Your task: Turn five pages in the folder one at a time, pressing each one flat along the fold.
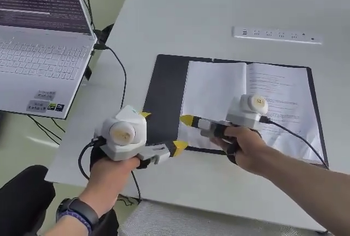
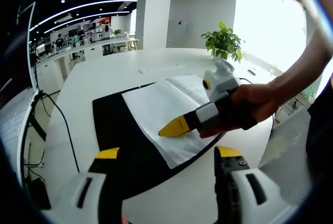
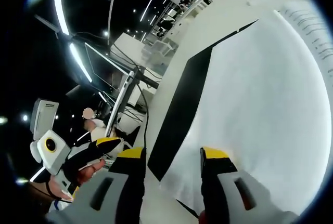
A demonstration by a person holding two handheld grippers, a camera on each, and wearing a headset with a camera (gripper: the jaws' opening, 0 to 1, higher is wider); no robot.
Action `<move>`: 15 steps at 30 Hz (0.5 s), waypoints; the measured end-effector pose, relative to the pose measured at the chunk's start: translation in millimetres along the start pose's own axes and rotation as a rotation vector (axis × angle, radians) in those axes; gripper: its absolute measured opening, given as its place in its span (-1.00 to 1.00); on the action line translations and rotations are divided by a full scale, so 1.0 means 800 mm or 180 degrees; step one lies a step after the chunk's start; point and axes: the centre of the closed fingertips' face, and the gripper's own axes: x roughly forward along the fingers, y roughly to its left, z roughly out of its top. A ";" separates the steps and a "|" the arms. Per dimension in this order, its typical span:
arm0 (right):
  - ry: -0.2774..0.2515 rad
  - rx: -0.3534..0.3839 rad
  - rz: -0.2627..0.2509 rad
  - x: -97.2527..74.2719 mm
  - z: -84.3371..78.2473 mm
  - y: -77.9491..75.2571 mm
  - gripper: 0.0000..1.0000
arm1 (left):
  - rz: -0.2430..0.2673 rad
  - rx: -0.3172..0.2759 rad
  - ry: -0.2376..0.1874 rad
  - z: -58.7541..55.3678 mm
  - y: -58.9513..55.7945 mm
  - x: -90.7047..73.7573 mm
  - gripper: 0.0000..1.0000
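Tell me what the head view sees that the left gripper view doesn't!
Head view extras: the writing on the laptop screen and a dark wristband. Left gripper view extras: a leafy plant and far-off desks. Both see the open folder, its white page, and the right claw at that page's edge.
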 end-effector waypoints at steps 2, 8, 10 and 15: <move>-0.0036 -0.0054 0.0004 -0.007 0.006 0.000 -0.15 | -0.0018 0.0023 0.0007 0.001 -0.001 0.004 0.39; -0.0201 -0.0179 0.0076 -0.036 0.029 0.007 -0.09 | -0.0059 0.0100 0.0014 0.008 -0.002 0.017 0.32; -0.0193 -0.0286 0.0057 -0.045 0.032 0.007 -0.06 | -0.0074 0.0117 0.0015 0.010 -0.002 0.021 0.29; -0.0326 -0.0365 0.0026 -0.072 0.049 0.003 -0.08 | -0.0100 0.0132 -0.0011 0.018 0.000 0.027 0.21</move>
